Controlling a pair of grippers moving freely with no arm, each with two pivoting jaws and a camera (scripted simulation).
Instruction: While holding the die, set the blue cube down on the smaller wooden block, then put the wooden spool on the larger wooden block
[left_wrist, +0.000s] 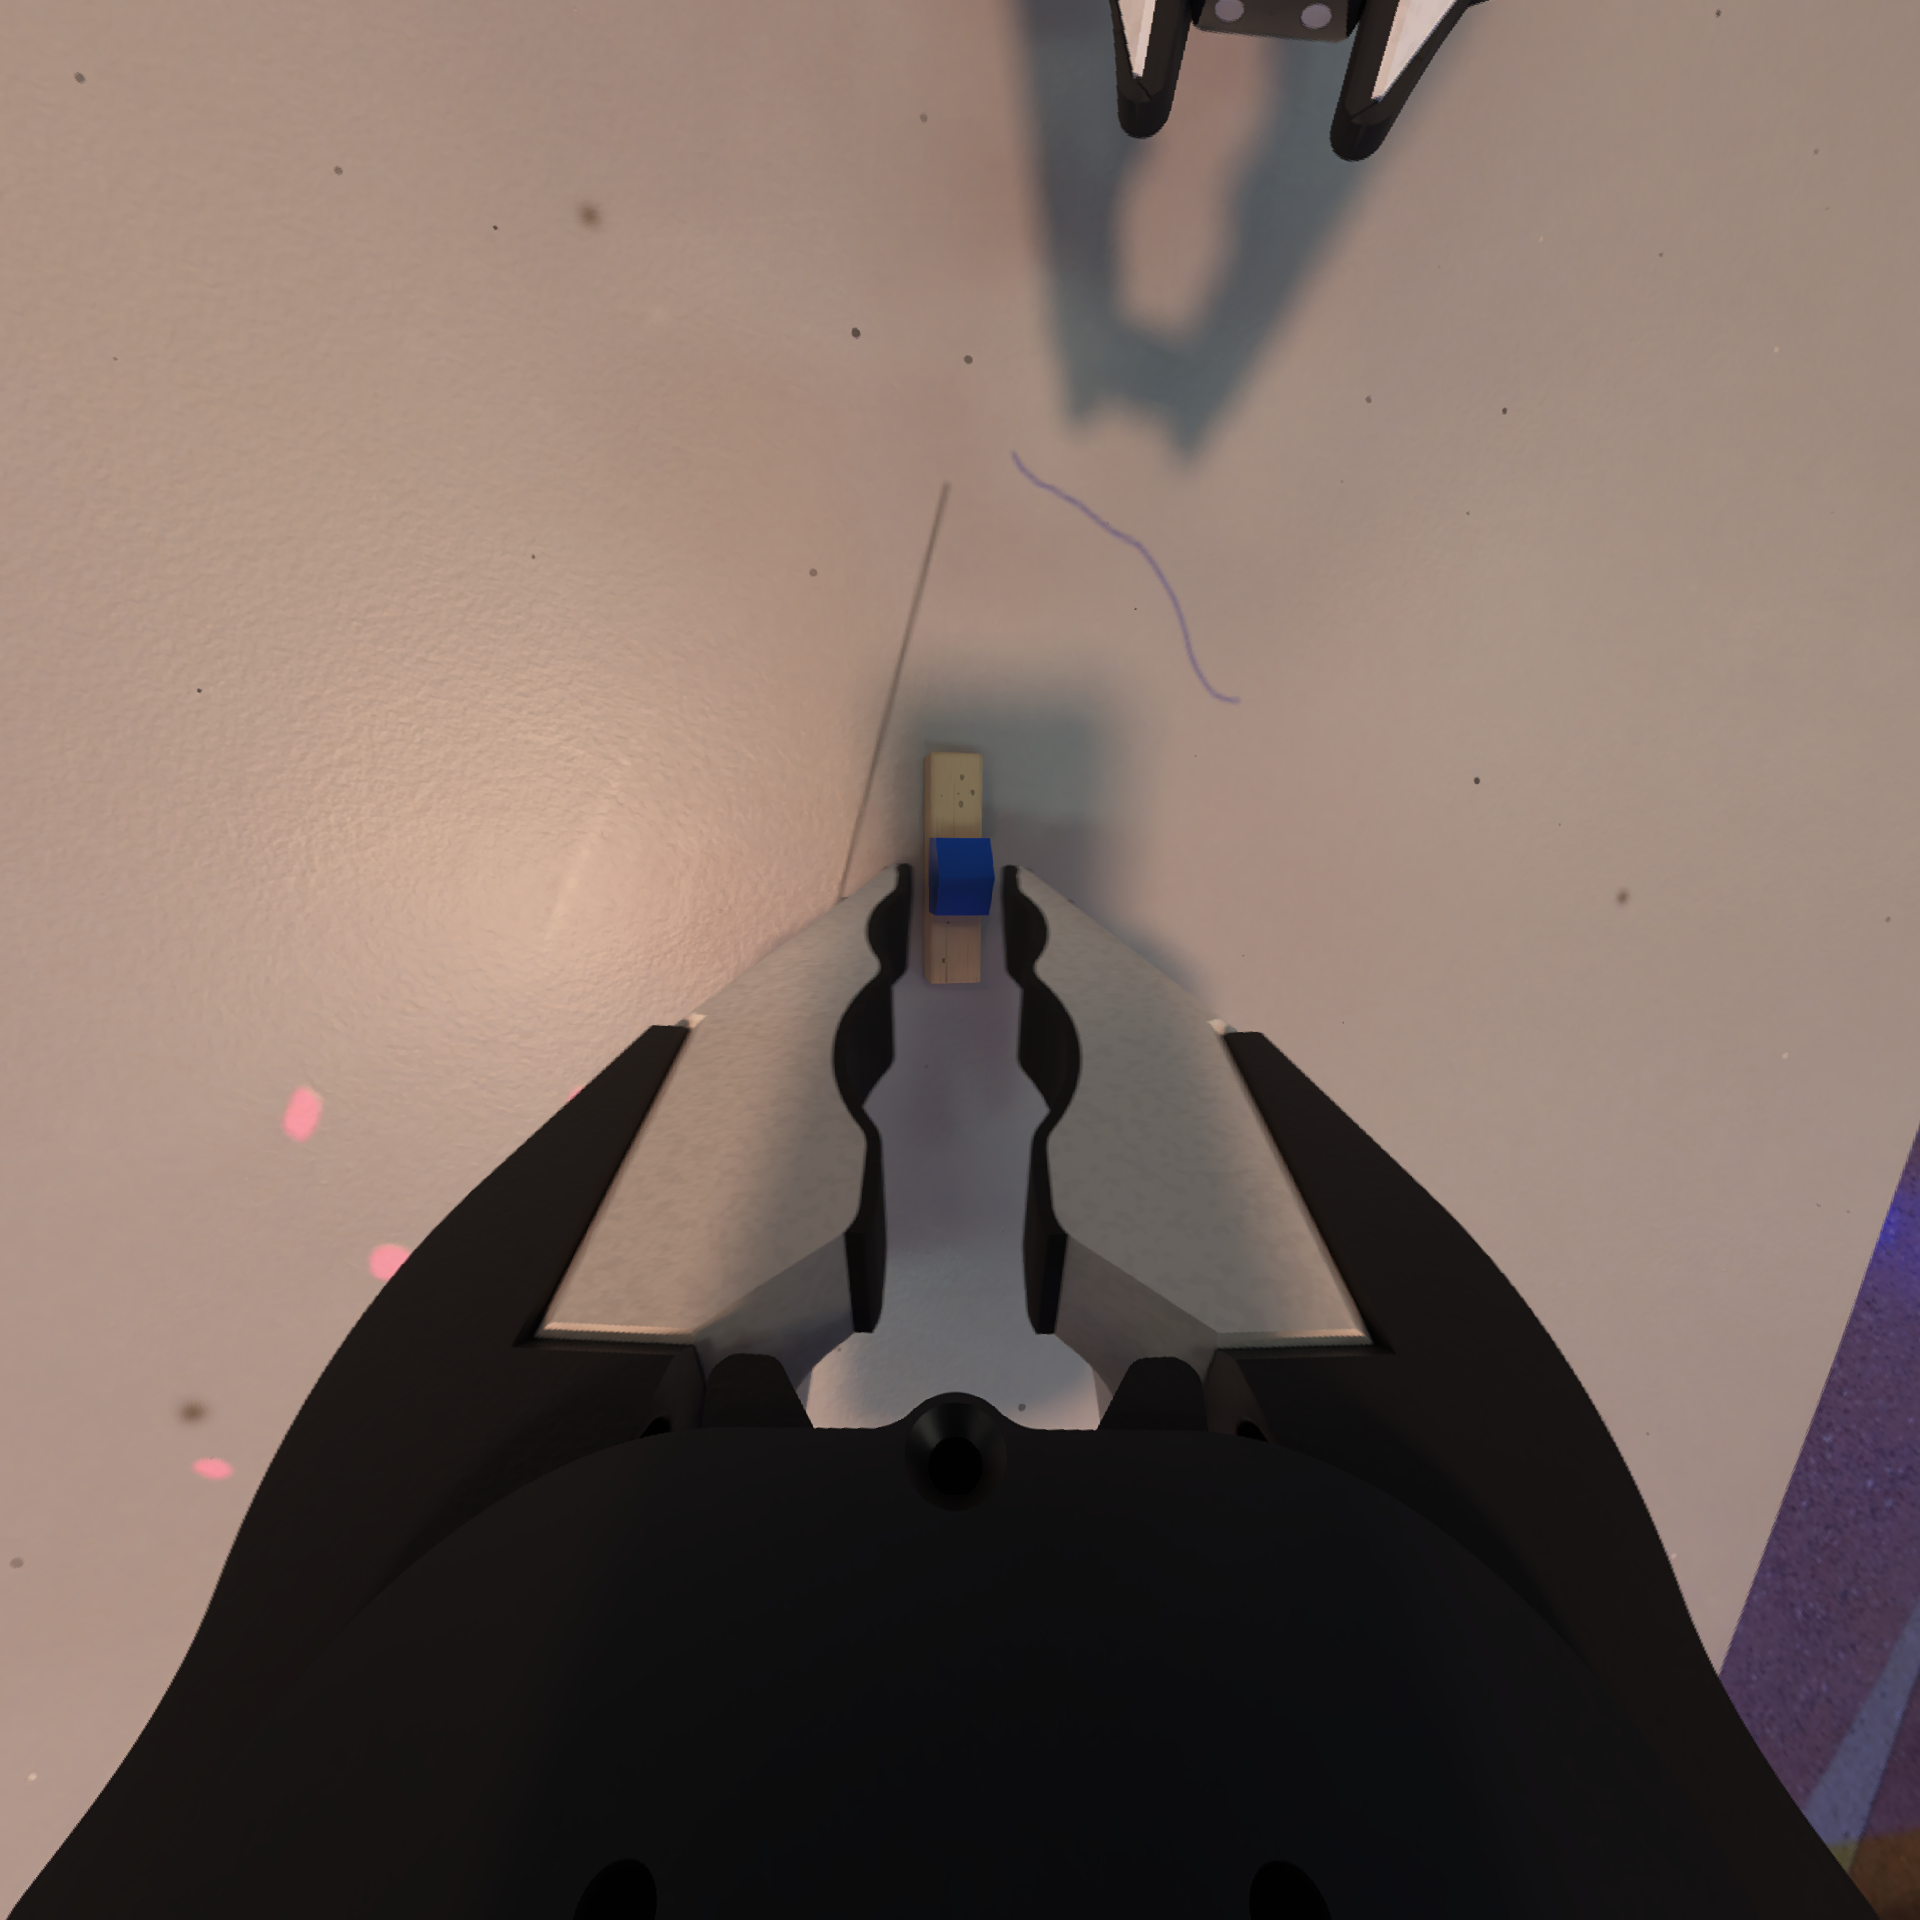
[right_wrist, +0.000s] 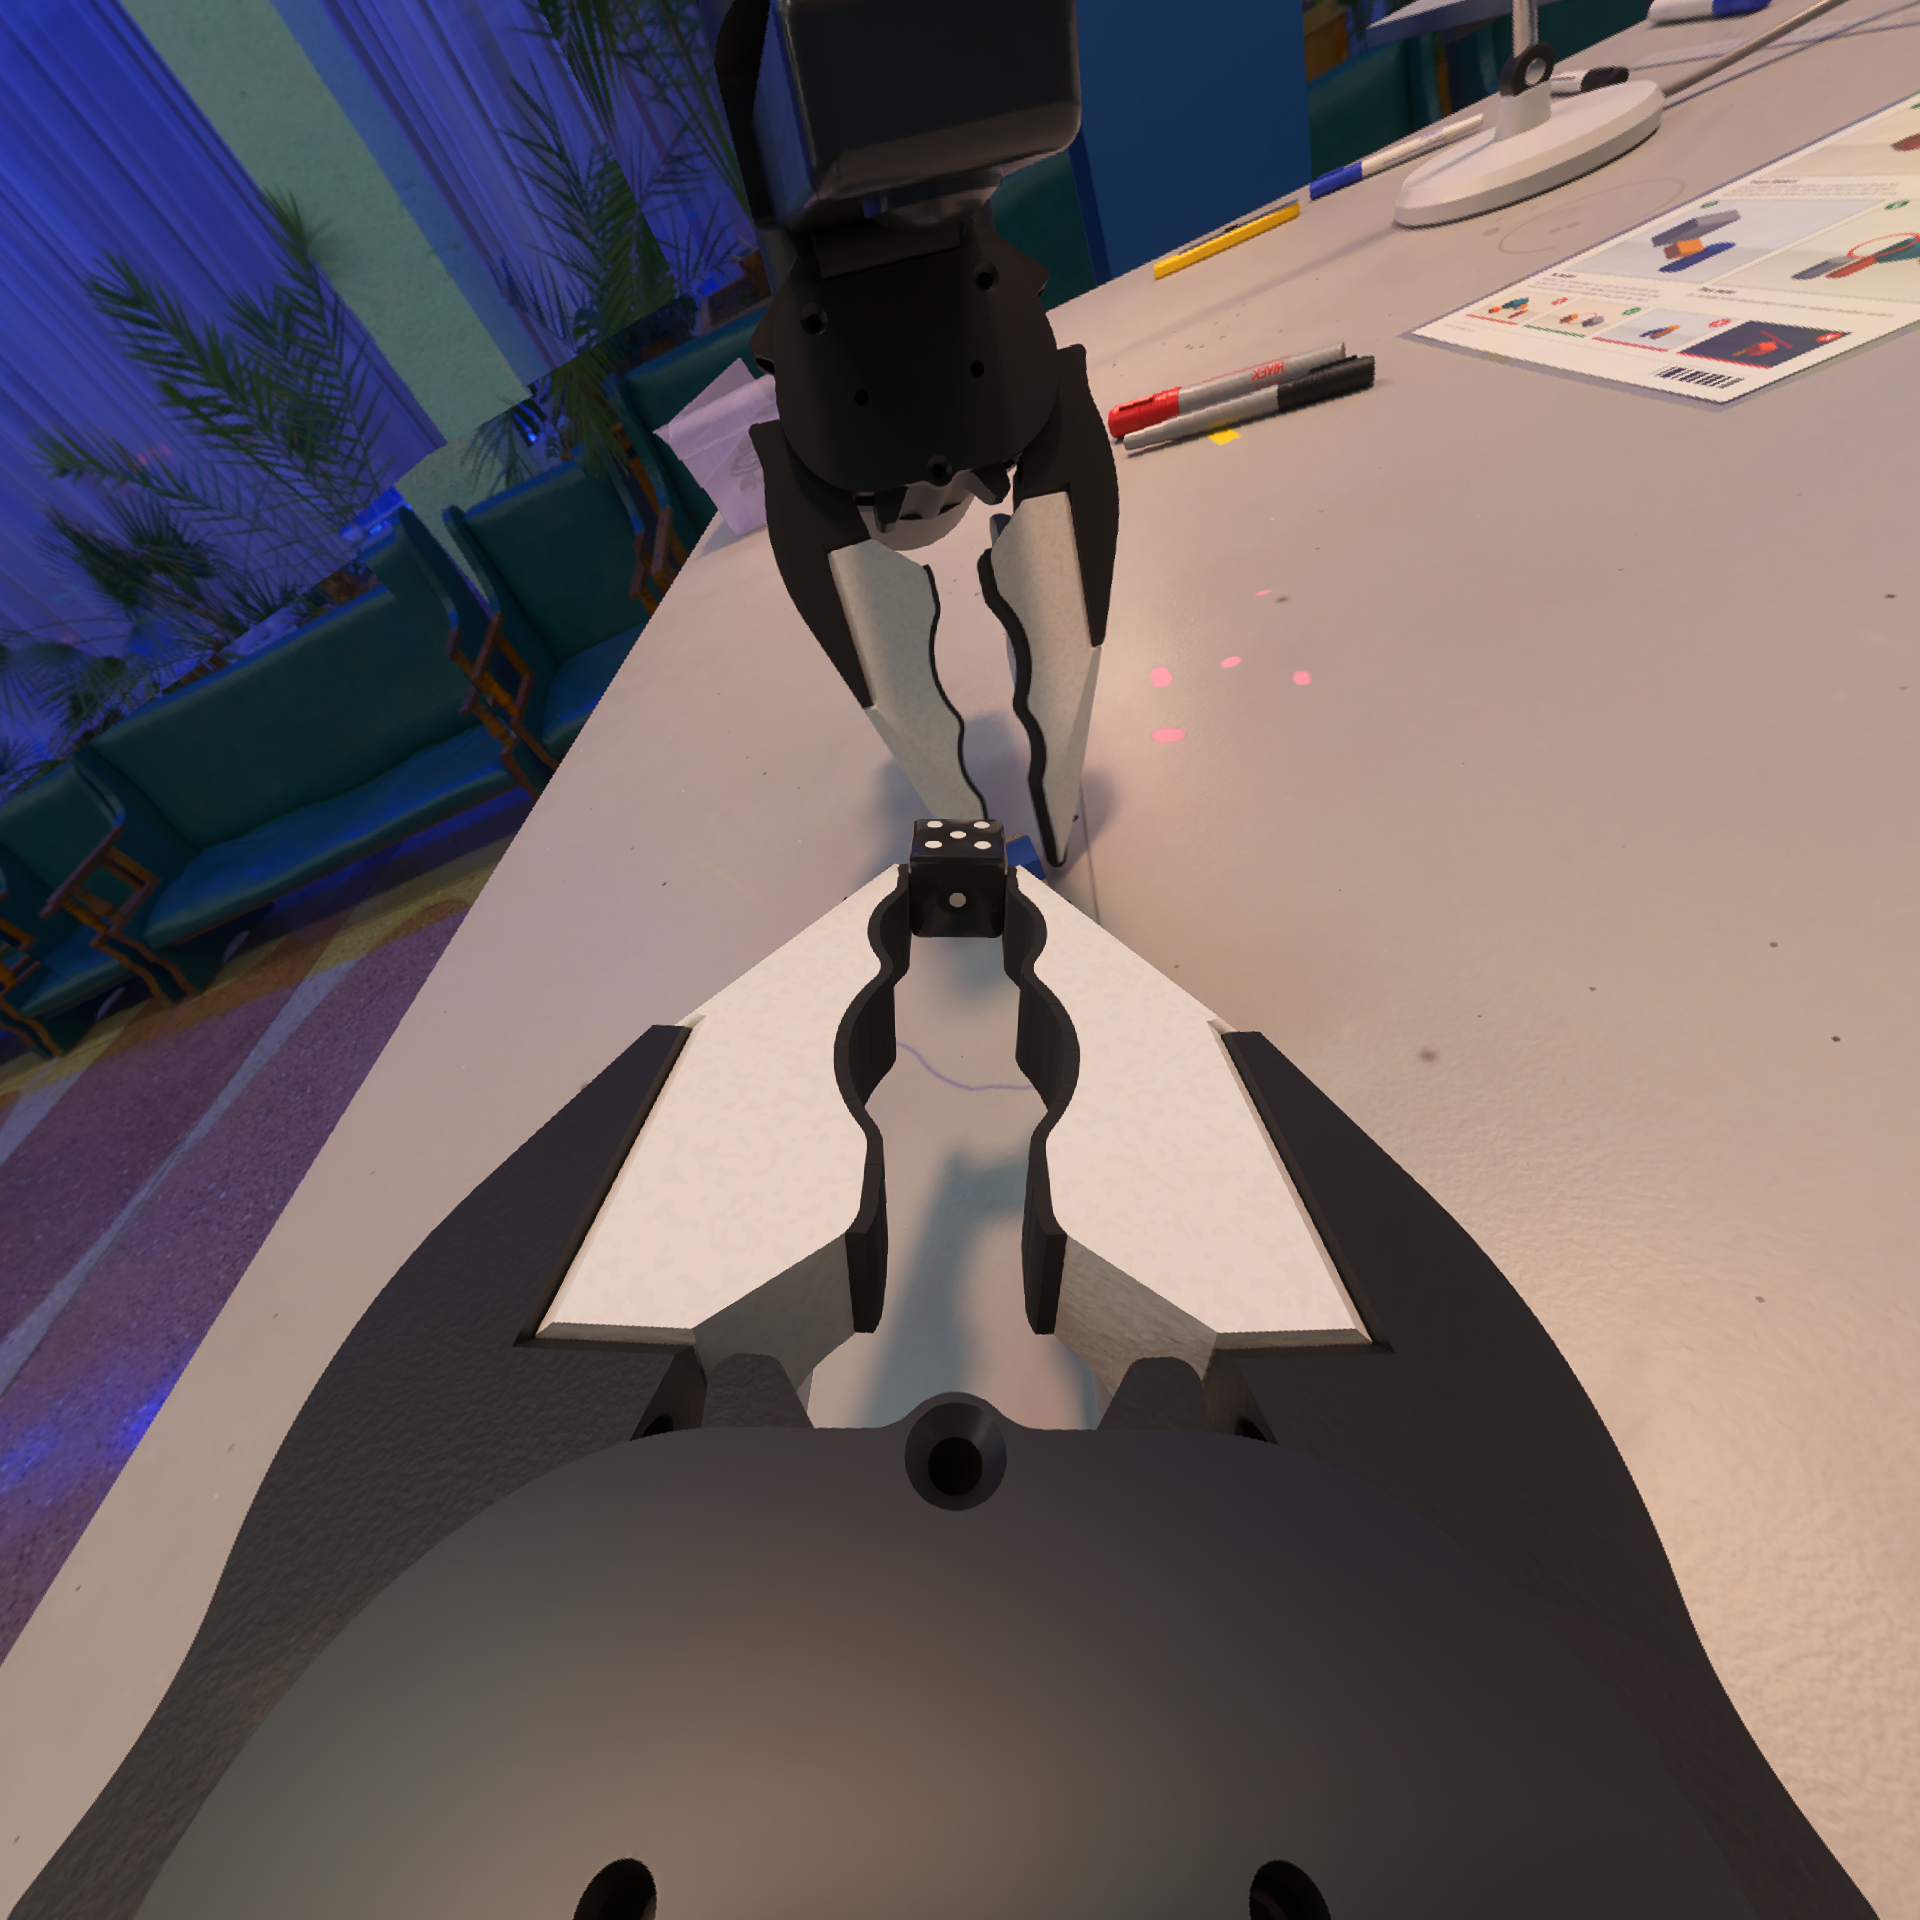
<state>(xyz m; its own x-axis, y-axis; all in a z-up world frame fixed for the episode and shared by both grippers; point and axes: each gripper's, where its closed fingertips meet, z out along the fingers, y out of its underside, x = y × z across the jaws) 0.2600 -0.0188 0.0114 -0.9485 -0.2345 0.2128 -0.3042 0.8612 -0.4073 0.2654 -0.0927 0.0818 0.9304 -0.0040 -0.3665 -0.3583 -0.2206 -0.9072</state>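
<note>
From the left wrist view, looking straight down at the pale desk (left_wrist: 416, 623), the left gripper (left_wrist: 957, 878) hangs over a thin wooden block (left_wrist: 953, 795) that lies flat, its long axis running away along the line of the fingers. The blue cube (left_wrist: 961, 878) sits on the middle of that block. The fingertips stand just to either side of the cube with a sliver of gap showing, so the gripper looks slightly parted and not pinching. At the top edge the right gripper's (left_wrist: 1252, 125) black tips poke in above their shadow.

The right wrist view looks out low across the desk (right_wrist: 1455, 831) and shows what the other does not: the right gripper (right_wrist: 957, 899) clamped on a black die (right_wrist: 957, 878) with white pips, held at the fingertips. Beyond it the left gripper (right_wrist: 1013, 831) points down at the desk; the die hides the cube and block here. Farther back lie markers (right_wrist: 1242, 395), a printed sheet (right_wrist: 1683, 270) and a white lamp base (right_wrist: 1532, 151).
</note>
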